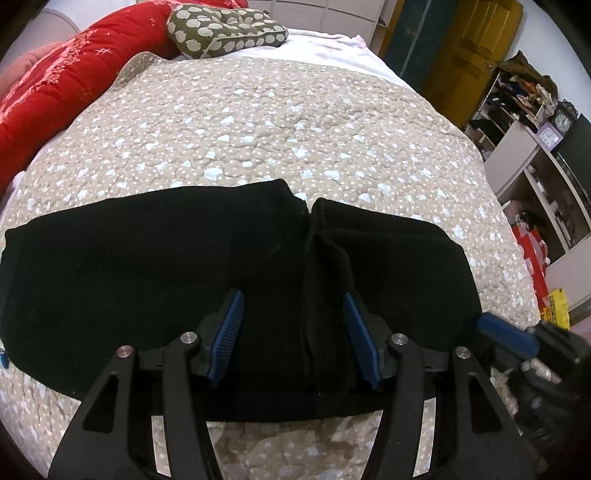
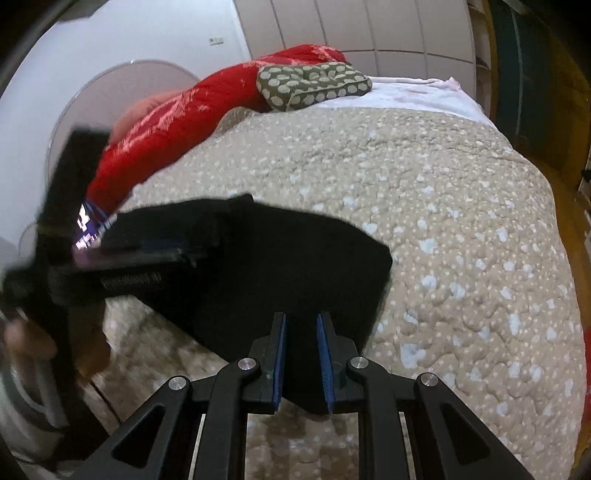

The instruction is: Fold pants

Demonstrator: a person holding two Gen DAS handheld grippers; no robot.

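Black pants (image 1: 147, 277) lie folded in a wide band across the beige dotted bedspread (image 1: 258, 129), with a fold line running down the middle. My left gripper (image 1: 292, 299) hovers over the near middle of the band, open, its blue pads on either side of the fold and not pressing it. My right gripper (image 2: 301, 319) is shut on the near right corner of the pants (image 2: 295, 251), with black cloth filling the narrow gap between its pads. In the left wrist view one of its blue pads (image 1: 506, 334) shows at that right end. The left gripper (image 2: 147, 254) is a blur in the right wrist view.
A red quilt (image 1: 66, 85) and an olive patterned pillow (image 1: 225, 31) lie at the head of the bed. White shelves with clutter (image 1: 535, 147) and a yellow door (image 1: 476, 55) stand to the right. A hand (image 2: 22, 336) shows at the left edge.
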